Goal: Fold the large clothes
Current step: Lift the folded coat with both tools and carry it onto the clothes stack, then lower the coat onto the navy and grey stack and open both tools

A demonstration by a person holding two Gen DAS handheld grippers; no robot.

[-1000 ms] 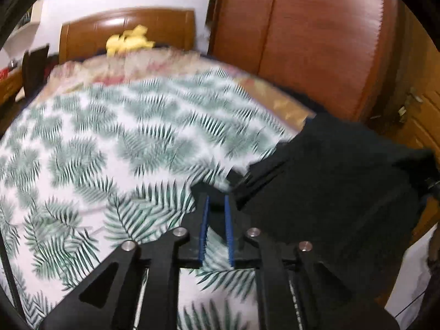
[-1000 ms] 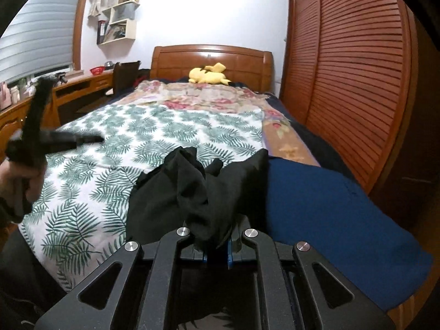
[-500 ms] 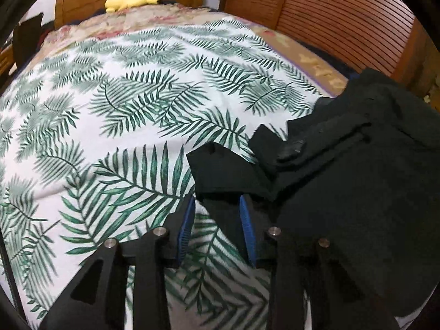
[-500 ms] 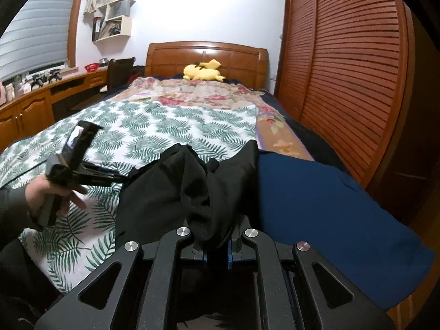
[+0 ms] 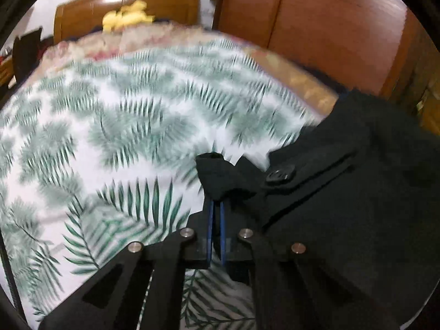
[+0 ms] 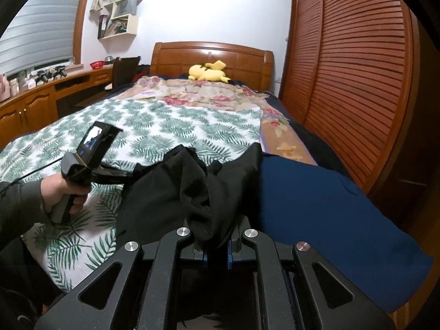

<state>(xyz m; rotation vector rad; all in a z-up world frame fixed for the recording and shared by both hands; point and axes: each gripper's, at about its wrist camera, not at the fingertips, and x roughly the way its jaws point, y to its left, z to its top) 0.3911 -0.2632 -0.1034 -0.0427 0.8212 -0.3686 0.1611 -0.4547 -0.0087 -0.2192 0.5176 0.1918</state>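
Observation:
A large black garment (image 5: 343, 206) with a black button (image 5: 280, 175) hangs between my two grippers above the foot of the bed. My left gripper (image 5: 216, 206) is shut on a corner of its cloth, which sticks up past the blue pads. In the right wrist view the left gripper (image 6: 129, 175) meets the garment's left edge, held by a hand. My right gripper (image 6: 216, 250) is shut on a bunched fold of the black garment (image 6: 176, 192), which drapes over the fingers and hides the tips.
The bed has a white leaf-print sheet (image 6: 165, 126), a floral blanket (image 6: 198, 93) and a dark blue cover (image 6: 316, 206) at right. A yellow plush toy (image 6: 207, 72) lies by the wooden headboard. A slatted wooden wardrobe (image 6: 352, 82) stands right; a desk (image 6: 41, 101) left.
My left gripper, open half a second ago around the garment's corner, has shut on it and lifted. The right gripper keeps its hold and has barely moved.

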